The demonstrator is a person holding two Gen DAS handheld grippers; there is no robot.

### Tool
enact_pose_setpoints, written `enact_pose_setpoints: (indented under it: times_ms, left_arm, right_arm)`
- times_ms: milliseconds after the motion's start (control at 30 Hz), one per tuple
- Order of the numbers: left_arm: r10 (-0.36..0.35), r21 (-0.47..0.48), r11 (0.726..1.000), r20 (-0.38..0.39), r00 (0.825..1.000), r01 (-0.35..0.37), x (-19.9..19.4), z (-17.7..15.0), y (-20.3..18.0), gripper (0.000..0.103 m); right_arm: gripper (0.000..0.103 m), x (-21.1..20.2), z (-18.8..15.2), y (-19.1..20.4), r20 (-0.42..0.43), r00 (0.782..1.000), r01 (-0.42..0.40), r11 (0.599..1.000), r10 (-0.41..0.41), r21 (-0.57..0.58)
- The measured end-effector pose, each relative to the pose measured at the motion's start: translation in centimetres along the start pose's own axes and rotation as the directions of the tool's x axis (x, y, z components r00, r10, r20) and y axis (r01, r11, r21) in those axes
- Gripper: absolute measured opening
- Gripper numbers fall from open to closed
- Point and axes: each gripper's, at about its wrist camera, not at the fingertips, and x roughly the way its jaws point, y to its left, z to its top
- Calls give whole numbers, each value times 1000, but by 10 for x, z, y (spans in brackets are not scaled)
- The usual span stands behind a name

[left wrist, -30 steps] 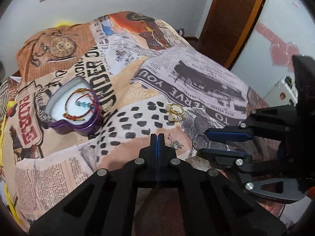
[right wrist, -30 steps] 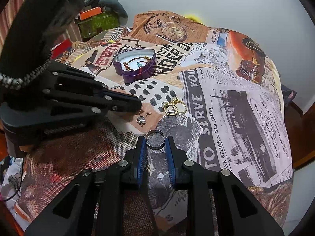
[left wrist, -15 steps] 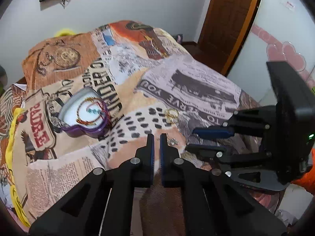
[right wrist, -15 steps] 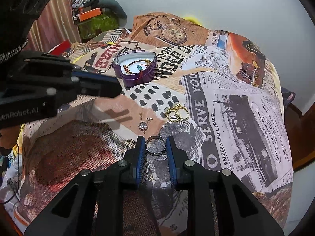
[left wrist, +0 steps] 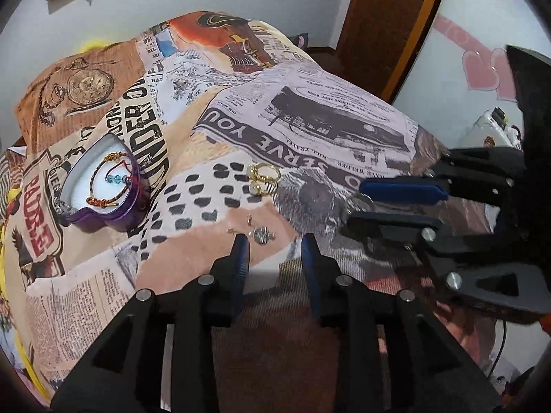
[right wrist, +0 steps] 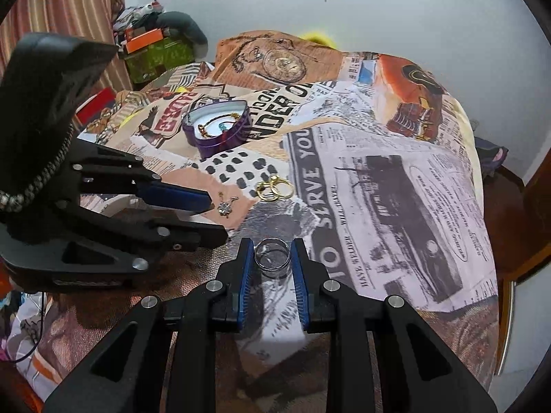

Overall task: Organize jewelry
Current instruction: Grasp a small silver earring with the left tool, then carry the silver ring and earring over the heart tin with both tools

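Observation:
A purple heart-shaped tin point(left wrist: 103, 203) point(right wrist: 220, 130) stands on the printed bedspread, with a beaded bracelet point(left wrist: 110, 180) in it. Gold rings point(left wrist: 263, 179) point(right wrist: 273, 189) lie mid-bed. A small silver pendant point(left wrist: 261, 234) point(right wrist: 225, 206) lies just ahead of my open left gripper point(left wrist: 275, 241), between its fingertips. My right gripper point(right wrist: 272, 251) is shut on a silver ring point(right wrist: 272, 256), held level over the bed. The right gripper also shows in the left wrist view point(left wrist: 396, 203).
The bedspread point(right wrist: 378, 172) drops off at its edges. A wooden door point(left wrist: 389, 20) stands behind on the right in the left wrist view. Boxes and clutter point(right wrist: 155, 51) sit by a curtain at the far left in the right wrist view.
My left gripper has opened from shut and moved up to the silver pendant. My right gripper keeps the silver ring and has barely moved.

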Motion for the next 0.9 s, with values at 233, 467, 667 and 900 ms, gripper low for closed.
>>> enact_pose_setpoints:
  times_ms: [233,467,667,900]
  left_arm:
    - [40,-32,999,19,999,-39,5,3,3,12]
    - [83,-32,996,72,994,-80,-14,-4,6,12]
    - [106,-84,992,143,984,-94,-44,-2,27,12]
    - [164,-150,980,235,958,-131,-85,1,60,12]
  right_arm:
    - [20,-4,-1,0,16,1000,-6,1000,6,8]
    - [20,-7,6,2,36,999,-14,1000,14,15]
    - [20,-12,21,10,68,998,-17,1000,17,2]
    - [20,-12,43,22,108,994,-28,999,30,-14]
